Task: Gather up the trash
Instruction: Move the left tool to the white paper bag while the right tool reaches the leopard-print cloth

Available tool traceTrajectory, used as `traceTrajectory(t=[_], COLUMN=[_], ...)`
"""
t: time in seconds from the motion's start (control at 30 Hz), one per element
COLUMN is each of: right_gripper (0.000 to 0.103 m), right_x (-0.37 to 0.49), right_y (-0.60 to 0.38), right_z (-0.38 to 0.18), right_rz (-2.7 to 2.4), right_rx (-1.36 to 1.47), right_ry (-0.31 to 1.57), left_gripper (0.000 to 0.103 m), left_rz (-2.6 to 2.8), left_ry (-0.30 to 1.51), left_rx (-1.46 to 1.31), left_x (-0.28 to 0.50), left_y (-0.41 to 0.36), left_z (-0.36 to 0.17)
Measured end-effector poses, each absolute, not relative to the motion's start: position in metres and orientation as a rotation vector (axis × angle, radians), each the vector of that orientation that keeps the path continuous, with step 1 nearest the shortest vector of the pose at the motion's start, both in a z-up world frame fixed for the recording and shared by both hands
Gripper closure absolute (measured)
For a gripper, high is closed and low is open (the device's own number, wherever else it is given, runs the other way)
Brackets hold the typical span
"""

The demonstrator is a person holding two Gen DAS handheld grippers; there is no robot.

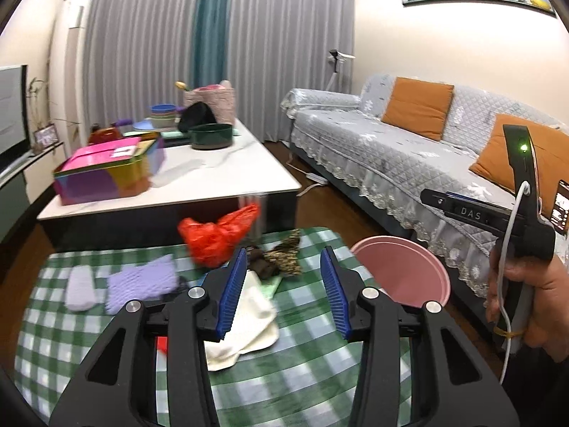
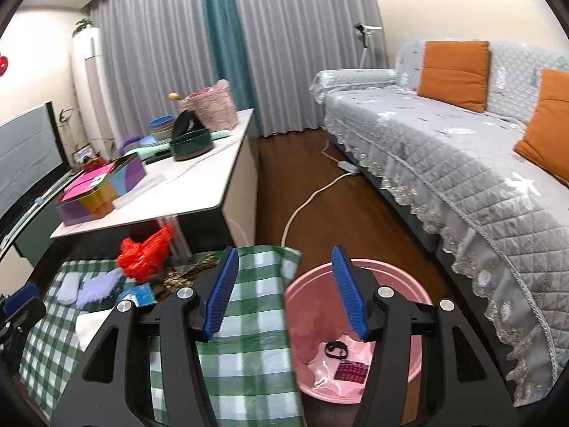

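Checked cloth (image 1: 106,338) fills the lower left of both views, litter scattered on it. Pink bin (image 2: 355,338) sits lower right, just beside the cloth's edge, some wrappers already in its bottom. Red plastic bag (image 1: 217,242) lies at the cloth's far edge, up and left of my left gripper (image 1: 282,284); white cloth (image 1: 249,323) is right under those jaws. Both grippers are parted and hold nothing. Right gripper (image 2: 288,291) straddles the bin rim. I judge the left is nearer the trash, the bin to its right.
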State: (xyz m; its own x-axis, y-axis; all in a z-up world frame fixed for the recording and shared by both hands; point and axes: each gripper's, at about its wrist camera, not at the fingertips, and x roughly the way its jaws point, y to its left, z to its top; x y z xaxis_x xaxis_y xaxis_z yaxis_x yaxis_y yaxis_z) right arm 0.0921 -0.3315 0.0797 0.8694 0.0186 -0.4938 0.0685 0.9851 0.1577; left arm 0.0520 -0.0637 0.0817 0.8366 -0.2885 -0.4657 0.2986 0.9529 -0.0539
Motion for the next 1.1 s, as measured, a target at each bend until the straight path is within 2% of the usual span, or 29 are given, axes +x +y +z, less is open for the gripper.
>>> traceTrajectory(t=[0.13,0.3,0.4,1.1], right_gripper=[0.051,0.067,0.074,0.074], right_x=[0.096,0.104,0.109,0.167], right_y=[-0.319,-0.307,-0.297,-0.237], right_z=[0.078,0.069,0.063,0.014], right_rz=[0.022,0.052,0.075,0.209], right_rx=[0.169,0.154,0.149,0.135], right_ry=[0.515,0.548,0.562,0.679], left_gripper=[0.061,0.063,0.064,0.065], left_rz=[-0.257,-0.17,-0.121,-0.083], left_ry=[0.509,0.55,0.567,0.648], left_rx=[-0.015,-0.055,-0.076,-0.158], left_x=[0.045,0.046,0.051,0.093], left_y=[-0.039,-0.004,0.014,0.033], left_z=[0.065,0.041,0.031,-0.015])
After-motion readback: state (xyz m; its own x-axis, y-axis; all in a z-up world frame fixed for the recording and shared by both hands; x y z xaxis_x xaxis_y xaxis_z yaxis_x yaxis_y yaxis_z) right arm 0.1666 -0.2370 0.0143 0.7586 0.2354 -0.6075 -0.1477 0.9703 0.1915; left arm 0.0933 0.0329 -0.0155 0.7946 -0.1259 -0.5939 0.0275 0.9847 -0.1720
